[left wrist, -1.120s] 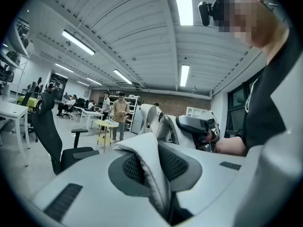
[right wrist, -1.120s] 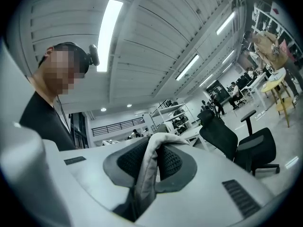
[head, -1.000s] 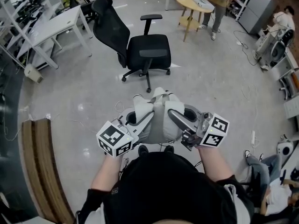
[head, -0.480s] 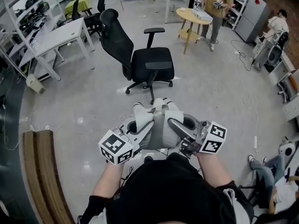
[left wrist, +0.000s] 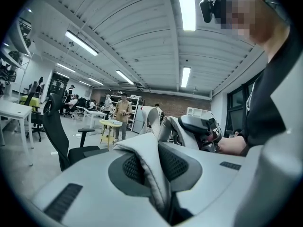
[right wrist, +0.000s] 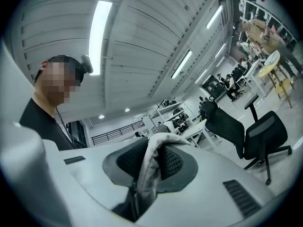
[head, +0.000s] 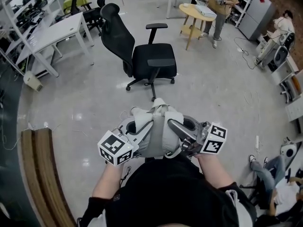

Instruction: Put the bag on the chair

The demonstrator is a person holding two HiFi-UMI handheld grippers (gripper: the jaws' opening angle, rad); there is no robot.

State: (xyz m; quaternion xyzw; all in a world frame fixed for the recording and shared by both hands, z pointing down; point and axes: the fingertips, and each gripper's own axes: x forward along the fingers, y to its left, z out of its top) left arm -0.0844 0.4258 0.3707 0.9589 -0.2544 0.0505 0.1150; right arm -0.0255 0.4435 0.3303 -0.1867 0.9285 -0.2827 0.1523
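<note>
Left gripper (head: 136, 125) and right gripper (head: 176, 126) each pinched the pale grey fabric bag (head: 158, 136), holding it up between them for the far black office chair (head: 152, 59).

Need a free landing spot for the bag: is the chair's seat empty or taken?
Empty: in the head view the black chair stands upright with a bare seat, and the bag is off it, near the person.

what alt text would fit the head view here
Seen from above, a person holds a grey bag by its straps, one in the left hand-held gripper and one in the right hand-held gripper. A black office chair stands ahead on the grey floor, its seat empty.
</note>
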